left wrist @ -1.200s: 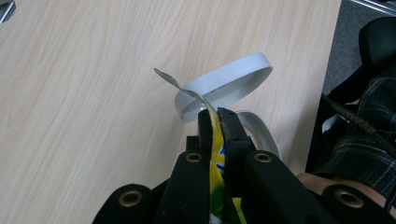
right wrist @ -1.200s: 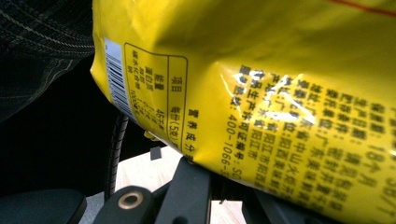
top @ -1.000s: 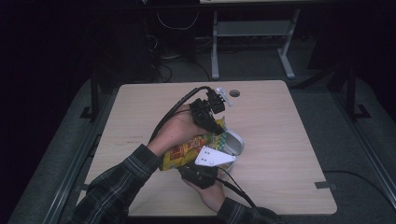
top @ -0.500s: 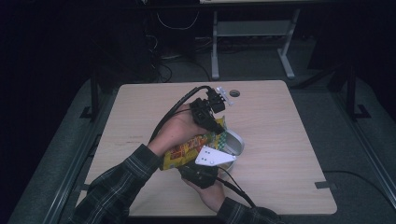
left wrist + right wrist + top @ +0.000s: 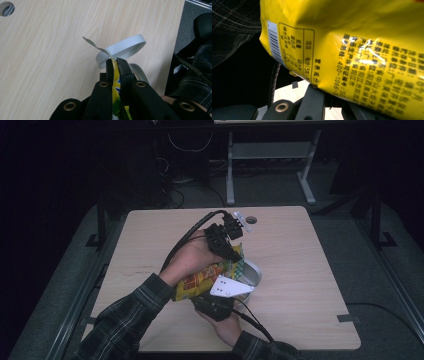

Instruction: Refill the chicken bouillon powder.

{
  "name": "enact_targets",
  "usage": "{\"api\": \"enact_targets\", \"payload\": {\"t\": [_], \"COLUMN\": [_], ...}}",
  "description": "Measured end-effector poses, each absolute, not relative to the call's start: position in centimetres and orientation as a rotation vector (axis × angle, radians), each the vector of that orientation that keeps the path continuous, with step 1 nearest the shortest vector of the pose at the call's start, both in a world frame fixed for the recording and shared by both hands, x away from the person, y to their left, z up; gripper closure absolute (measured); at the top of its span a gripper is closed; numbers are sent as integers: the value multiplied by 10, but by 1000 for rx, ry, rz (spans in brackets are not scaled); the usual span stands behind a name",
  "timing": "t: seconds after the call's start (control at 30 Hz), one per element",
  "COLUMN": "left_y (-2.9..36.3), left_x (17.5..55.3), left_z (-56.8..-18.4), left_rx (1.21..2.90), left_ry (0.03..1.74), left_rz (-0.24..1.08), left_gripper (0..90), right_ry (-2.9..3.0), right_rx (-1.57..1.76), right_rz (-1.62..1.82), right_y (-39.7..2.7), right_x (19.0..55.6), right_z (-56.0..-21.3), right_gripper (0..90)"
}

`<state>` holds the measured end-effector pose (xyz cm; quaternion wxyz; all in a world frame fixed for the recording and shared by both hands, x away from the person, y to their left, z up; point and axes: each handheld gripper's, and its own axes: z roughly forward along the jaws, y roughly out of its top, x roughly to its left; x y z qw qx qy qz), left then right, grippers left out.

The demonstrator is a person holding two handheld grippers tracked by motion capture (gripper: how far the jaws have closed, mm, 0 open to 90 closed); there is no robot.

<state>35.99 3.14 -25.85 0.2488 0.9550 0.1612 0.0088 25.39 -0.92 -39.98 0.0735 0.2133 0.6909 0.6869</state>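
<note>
Two tongs are on one yellow snack bag (image 5: 207,275), and you hold it between them just above the middle of the worktop (image 5: 300,270). Your left tongs (image 5: 231,251) are clamped tight on the far end of the bag; in the left gripper view the jaws are pinched on the yellow film (image 5: 115,75), with a silvery curl of the bag's lip (image 5: 93,45) sticking out past the tips. Your right tongs (image 5: 215,304) sit at the near end, under the bag. In the right gripper view the printed back of the bag (image 5: 362,50) lies right over the jaws and hides their tips, so the contact itself can't be seen, but the jaws appear fully closed and, judging by how the bag hangs between your two hands, they grip its lower edge.

Directly beyond the left tongs' tips sits a white bowl (image 5: 125,48), just to the right of the bag in the high view (image 5: 252,272). Its inside is mostly hidden from these angles, so you can't tell whether anything has gone in.

As a judgement, the bag looks picked up and brought over the bowl, and the loose curled lip suggests the top may already be open. What seems left is tipping the bag so the contents fall into the bowl, then setting the bag down on the worktop.
</note>
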Motion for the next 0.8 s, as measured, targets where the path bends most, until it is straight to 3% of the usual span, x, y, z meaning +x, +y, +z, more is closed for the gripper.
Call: {"api": "enact_targets", "payload": {"t": [0.8], "left_y": [28], "left_x": [360], "left_z": [-260], "left_rx": [2645], "left_ry": [428], "left_rz": [27], "left_gripper": [896], "right_ry": [2074], "right_rx": [642], "right_rz": [2090], "right_y": [-8], "right_x": [254], "right_z": [-400], "right_gripper": [900]}}
